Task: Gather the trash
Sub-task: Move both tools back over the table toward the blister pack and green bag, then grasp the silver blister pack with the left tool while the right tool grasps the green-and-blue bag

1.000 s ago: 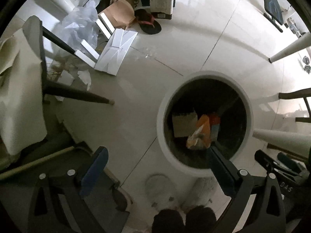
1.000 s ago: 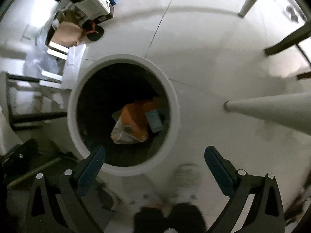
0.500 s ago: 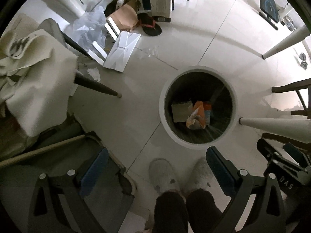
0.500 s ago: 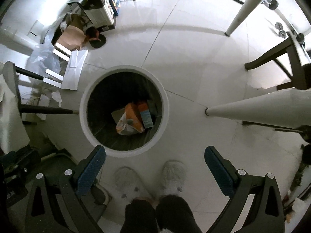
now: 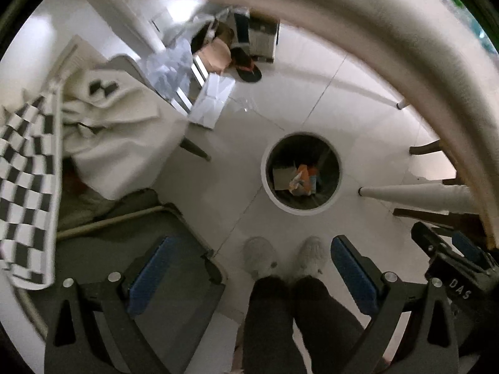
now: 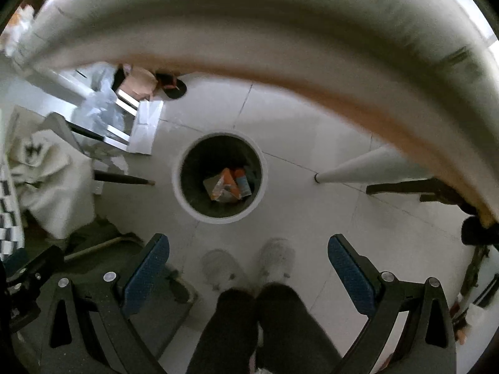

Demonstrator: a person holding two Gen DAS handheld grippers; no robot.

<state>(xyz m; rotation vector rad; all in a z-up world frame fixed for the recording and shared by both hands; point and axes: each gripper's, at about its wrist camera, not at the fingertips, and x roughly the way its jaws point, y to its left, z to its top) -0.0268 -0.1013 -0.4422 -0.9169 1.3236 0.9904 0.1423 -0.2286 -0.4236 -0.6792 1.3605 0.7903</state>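
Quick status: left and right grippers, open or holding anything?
Left gripper: open, holding nothing.
Right gripper: open, holding nothing.

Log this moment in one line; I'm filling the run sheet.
left tongs: open, empty | right tongs: open, empty | bin: on floor below, holds orange packet | table edge: above

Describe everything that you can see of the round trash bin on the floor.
The trash bin is round with a thick white rim and dark inner walls, standing upright and open on the pale tiled floor, just ahead of the person's slippers. At its bottom lie an orange packet, a beige card piece and a bluish carton. Neither gripper touches it.
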